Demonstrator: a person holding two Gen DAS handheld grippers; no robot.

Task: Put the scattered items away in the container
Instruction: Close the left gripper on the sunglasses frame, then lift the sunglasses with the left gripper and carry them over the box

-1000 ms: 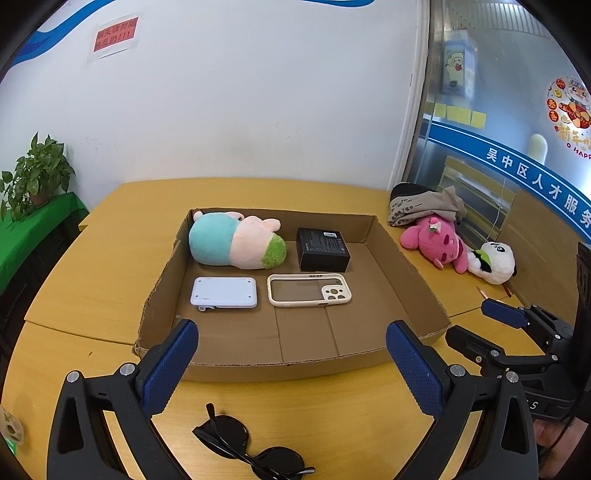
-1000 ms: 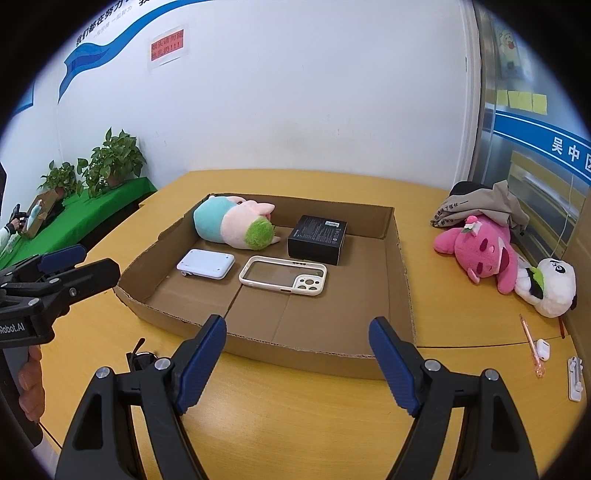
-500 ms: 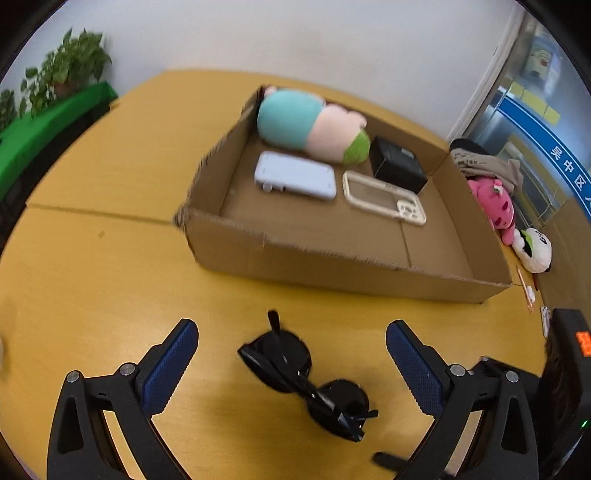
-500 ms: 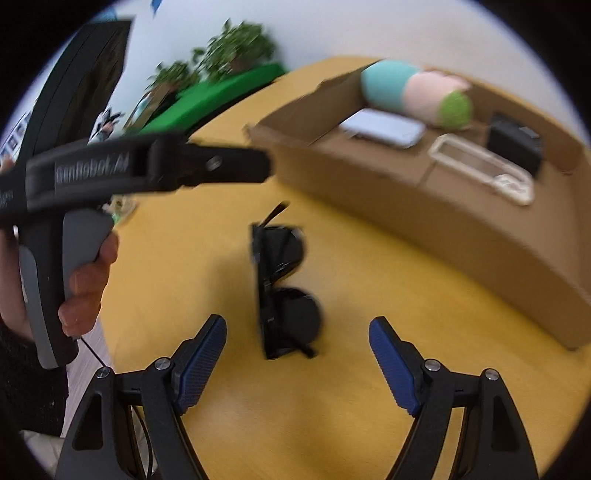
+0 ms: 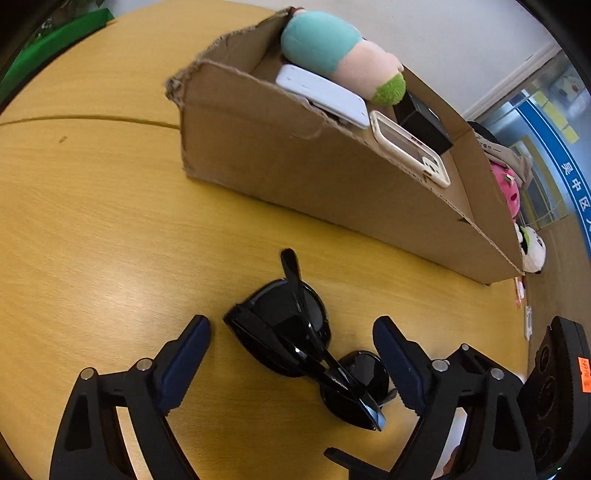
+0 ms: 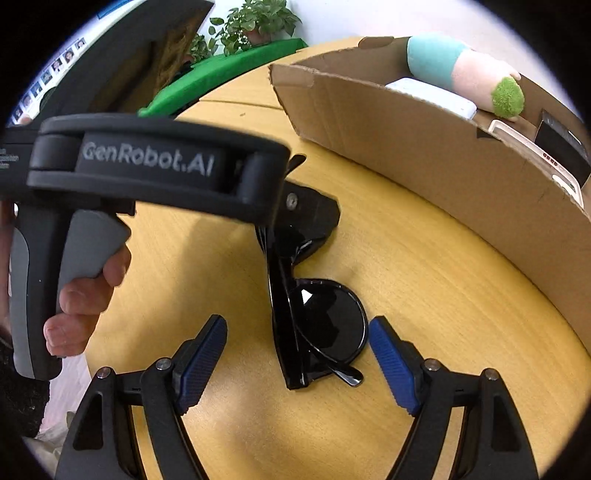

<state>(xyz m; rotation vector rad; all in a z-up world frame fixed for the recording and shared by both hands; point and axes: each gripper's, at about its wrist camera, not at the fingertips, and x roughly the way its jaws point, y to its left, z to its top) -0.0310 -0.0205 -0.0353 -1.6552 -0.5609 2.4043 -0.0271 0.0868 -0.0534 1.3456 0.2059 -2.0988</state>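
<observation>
Reading "GenRobot.AI" in grey lettering on the black body of the left gripper [image 6: 291,236], seen only from the right wrist, with the person's left hand [image 6: 81,306] curled round its grey handle at far left. Unreadable blue-band characters at the right edge of the left-wrist view; small orange sticker there, print too small to read.

Left-wrist view: left gripper [image 5: 291,350] tilted steeply down at the yellow wooden tabletop [image 5: 92,221], blue-padded jaws spread yet just closing inward, straddling the folded black round-lens sunglasses [image 5: 295,332]. Right pad near one lens; contact not discernible. Sunglasses flat on the table, just outside the near wall of the shallow brown cardboard tray [image 5: 314,170].

Inside the tray, left to right: teal-pink-green plush toy [image 5: 332,48], white flat device [image 5: 325,96], cream phone case [image 5: 410,147], black box [image 5: 424,122]. Pink plush [image 5: 506,192] and panda plush [image 5: 533,247] beyond the tray, shown in this view only.

Right-wrist view: right gripper [image 6: 297,354] pitched down, jaws spread, either side of the sunglasses' nearer lens [image 6: 325,325], pads clear of it. Potted plants [image 6: 255,22] and green cloth visible here only.
</observation>
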